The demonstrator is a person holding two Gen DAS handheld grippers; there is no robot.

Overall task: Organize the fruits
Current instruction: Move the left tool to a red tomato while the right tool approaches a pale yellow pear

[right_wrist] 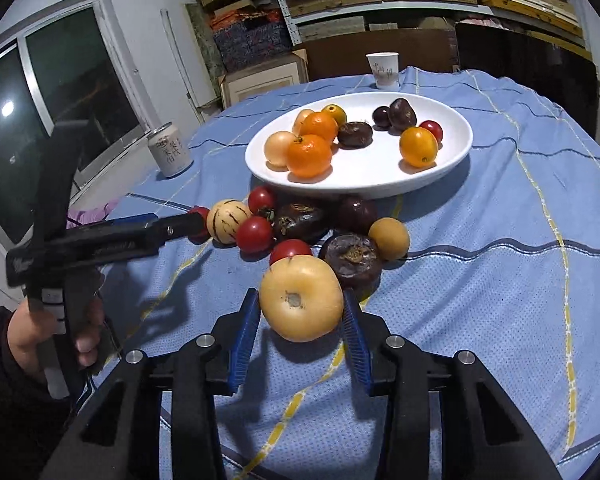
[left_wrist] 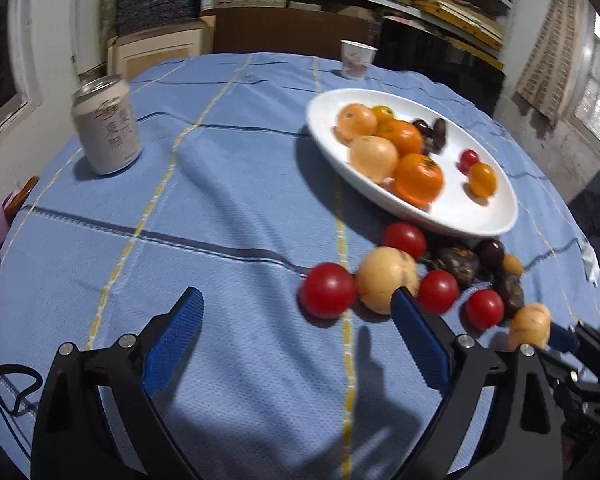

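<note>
A white oval plate holds oranges, pale yellow fruits, dark plums and a cherry tomato; it also shows in the left wrist view. Loose fruit lies in front of it: red tomatoes, dark fruits and a striped pale fruit. My right gripper is shut on a pale yellow fruit, held just above the cloth. My left gripper is open and empty, close before a red tomato and a pale yellow fruit.
A drink can stands at the left of the blue tablecloth. A paper cup stands behind the plate. Boxes and shelves fill the background. A black cable lies at the table's left edge.
</note>
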